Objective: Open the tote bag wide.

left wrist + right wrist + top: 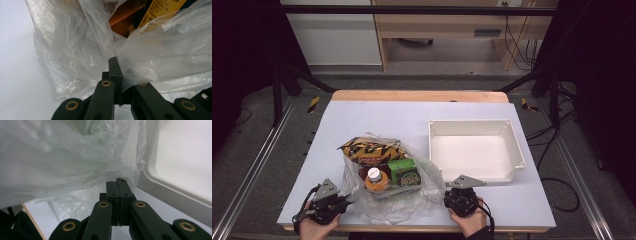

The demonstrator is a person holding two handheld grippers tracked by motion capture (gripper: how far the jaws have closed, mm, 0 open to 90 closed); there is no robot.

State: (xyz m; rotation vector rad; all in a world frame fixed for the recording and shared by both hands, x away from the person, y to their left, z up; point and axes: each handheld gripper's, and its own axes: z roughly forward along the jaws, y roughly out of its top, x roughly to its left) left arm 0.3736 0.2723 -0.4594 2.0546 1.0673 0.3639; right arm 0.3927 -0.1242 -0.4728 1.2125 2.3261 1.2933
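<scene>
A thin, crinkled, translucent plastic bag [387, 192] is seen at 6 o'clock, glossy where light is caught. At 3 o'clock, a smooth matt white plastic tray [518, 145] is set on a matt pale tabletop [377, 117] edged in wood.

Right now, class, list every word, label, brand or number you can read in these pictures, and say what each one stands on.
No text can be read for certain.
Yellow-and-black snack bag: red label, print too blurred.
Green box: yellow lettering, too small to read.
Orange bottle: white cap, mark unreadable.
Yellow packet behind the plastic bag, left gripper view: dark printed lines, too blurred.
White tray: no marking.
</scene>
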